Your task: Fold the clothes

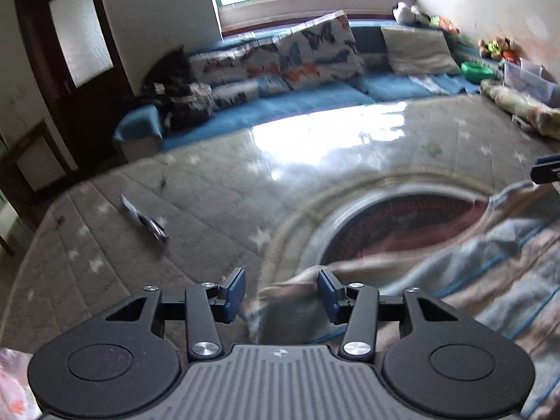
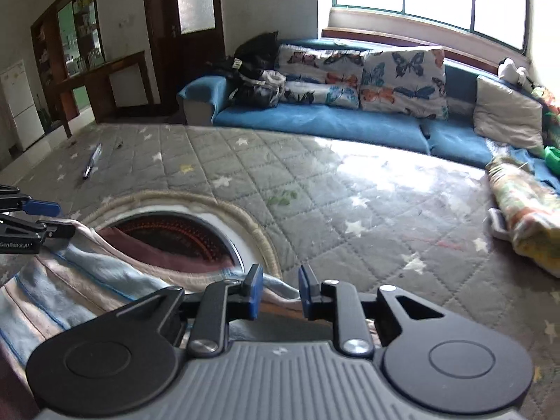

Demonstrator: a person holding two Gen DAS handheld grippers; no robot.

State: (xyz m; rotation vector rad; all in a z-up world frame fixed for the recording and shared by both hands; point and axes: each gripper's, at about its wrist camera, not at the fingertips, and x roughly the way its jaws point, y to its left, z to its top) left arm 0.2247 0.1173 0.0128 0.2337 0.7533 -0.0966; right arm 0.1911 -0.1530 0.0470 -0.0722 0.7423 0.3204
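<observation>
Both tongs agape, left tongs (image 1: 280,295) wider than right tongs (image 2: 280,292), gripping nothing, so striped garment (image 1: 472,262) edge w/ no hold may slump & undo fold.

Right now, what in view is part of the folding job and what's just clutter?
Job:
- striped cloth
- left tongs, open
- right tongs, open

Lying about:
- pen
- butterfly cushions
- floral bundle
- round rug

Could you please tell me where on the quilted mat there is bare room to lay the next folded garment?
The widest bare patch of quilted mat lies between the round rug, the blue sofa and the floral bundle. A smaller one runs from the rug toward the pen. Close in, the striped cloth and both grippers crowd the mat.
</observation>
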